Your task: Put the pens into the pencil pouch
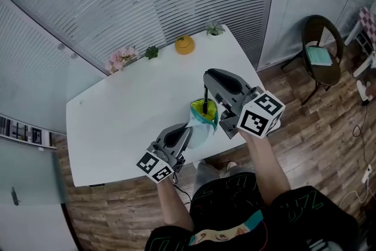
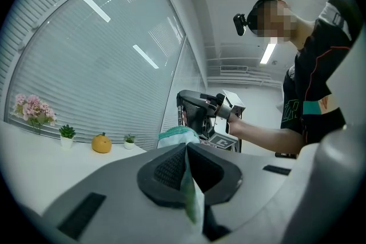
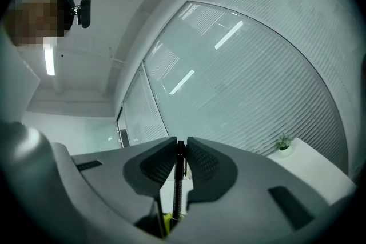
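- Slatted blinds [image 1: 147,3] line the far and left sides of the room; the floor [image 1: 317,144] is wood, with a chair [image 1: 320,50] far right, well apart from the bench [image 1: 117,120].
- Bench: white, and broadly bare left of the grippers. Along its far edge stand pink flowers [image 1: 120,57], a small plant [image 1: 152,52], an orange ornament [image 1: 184,44] and a second small plant [image 1: 215,30].
- Left hand-held gripper [image 2: 186,151]: clenched on the edge of the pencil pouch [image 1: 202,117], pointing level.
- Pencil pouch: teal and pale, held up off the bench above its near edge, between the two grippers, with its yellow-green mouth facing up.
- Right hand-held gripper [image 3: 180,143]: grasping a black pen [image 1: 205,98] near its top.
- Pen: long axis upright, lower end pointing down at the pouch's mouth.
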`<state>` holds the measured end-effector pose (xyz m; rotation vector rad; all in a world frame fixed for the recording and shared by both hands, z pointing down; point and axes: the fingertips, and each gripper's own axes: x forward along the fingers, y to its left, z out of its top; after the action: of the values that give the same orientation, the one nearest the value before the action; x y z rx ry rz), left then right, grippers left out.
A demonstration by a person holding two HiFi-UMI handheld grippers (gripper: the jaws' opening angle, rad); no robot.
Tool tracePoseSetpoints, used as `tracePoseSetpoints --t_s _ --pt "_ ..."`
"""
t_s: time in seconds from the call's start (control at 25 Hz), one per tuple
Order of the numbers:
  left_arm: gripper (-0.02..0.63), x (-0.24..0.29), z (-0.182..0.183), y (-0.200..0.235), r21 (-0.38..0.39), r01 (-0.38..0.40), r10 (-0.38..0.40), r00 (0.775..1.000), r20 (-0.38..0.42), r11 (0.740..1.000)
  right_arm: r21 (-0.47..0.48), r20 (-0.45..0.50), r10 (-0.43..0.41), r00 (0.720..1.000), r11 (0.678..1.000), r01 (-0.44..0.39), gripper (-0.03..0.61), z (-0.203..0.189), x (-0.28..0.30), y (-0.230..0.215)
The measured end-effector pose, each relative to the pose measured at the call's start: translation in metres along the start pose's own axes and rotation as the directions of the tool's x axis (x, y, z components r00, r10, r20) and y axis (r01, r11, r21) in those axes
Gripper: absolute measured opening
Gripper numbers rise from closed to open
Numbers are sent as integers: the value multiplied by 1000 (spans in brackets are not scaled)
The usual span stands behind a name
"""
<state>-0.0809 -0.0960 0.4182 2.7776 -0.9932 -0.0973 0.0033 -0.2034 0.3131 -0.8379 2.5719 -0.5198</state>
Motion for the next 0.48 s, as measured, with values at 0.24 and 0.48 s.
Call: tracePoseSetpoints --t_s 0.24,0.48 --pt "3 4 9 -3 -5 2 -2 999 34 1000 24 77 -3 997 1000 1 61 6 -2 6" --pt "3 0 16 0 -28 -17 20 996 85 999 68 86 13 996 997 -19 60 -7 -1 11"
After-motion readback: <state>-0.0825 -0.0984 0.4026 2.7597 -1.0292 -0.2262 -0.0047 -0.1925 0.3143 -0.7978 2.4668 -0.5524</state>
